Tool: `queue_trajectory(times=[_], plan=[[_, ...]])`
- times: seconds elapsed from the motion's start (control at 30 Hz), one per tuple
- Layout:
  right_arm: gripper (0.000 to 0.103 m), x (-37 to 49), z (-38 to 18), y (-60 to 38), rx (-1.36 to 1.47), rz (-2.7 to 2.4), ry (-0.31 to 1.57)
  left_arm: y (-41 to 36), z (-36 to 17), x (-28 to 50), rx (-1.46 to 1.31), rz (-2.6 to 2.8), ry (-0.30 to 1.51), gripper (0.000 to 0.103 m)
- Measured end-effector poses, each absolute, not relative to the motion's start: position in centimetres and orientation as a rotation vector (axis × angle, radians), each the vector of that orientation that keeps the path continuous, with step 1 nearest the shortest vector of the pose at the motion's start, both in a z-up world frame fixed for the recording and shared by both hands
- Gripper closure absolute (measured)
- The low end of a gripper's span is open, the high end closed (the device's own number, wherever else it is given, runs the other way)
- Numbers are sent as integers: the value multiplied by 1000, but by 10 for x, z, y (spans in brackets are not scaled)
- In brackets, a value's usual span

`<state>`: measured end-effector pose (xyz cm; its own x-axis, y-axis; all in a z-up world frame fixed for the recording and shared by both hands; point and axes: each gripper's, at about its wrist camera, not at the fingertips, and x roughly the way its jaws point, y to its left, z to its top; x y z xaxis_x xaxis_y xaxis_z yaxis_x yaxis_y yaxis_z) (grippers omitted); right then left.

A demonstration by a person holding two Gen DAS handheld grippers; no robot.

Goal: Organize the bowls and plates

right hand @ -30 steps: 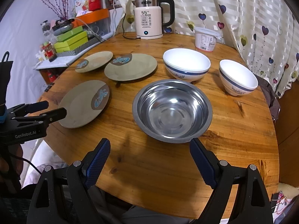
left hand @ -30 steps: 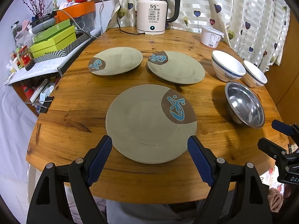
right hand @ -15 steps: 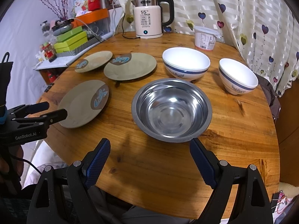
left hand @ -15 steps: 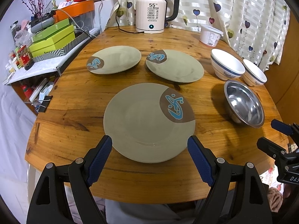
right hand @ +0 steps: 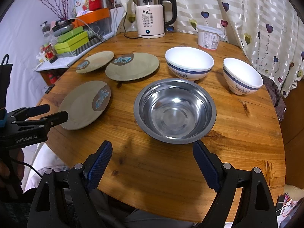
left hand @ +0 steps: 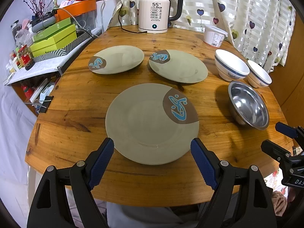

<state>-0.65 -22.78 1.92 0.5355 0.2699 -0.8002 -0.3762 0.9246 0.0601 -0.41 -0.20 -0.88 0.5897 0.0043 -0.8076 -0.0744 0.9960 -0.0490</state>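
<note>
Three olive plates with a blue-and-brown mark lie on the round wooden table point(left hand: 76, 102): a near plate point(left hand: 150, 123), a far-left plate point(left hand: 117, 59) and a far-right plate point(left hand: 179, 66). My left gripper point(left hand: 152, 148) is open, its jaws either side of the near plate's front edge, above it. A steel bowl point(right hand: 174, 110) sits just ahead of my open right gripper point(right hand: 152, 152). Two white bowls with blue bands stand behind it, one large point(right hand: 189, 62), one smaller point(right hand: 241, 76). The left gripper also shows in the right wrist view point(right hand: 55, 112).
A white electric kettle point(left hand: 154, 13) and a white lidded tub point(left hand: 214, 36) stand at the table's back. A side shelf with green boxes point(left hand: 55, 38) and jars is at the left. A heart-patterned curtain point(right hand: 256, 19) hangs behind and to the right.
My left gripper has moved slightly forward over the near plate's front edge. The right gripper has barely moved. Both stay open.
</note>
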Motion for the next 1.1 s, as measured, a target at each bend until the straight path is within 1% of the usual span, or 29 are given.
queue_trajectory(times=[1.1], plan=[[16, -6, 20, -227, -125, 386, 932, 4, -10, -7, -93, 50, 944, 20]])
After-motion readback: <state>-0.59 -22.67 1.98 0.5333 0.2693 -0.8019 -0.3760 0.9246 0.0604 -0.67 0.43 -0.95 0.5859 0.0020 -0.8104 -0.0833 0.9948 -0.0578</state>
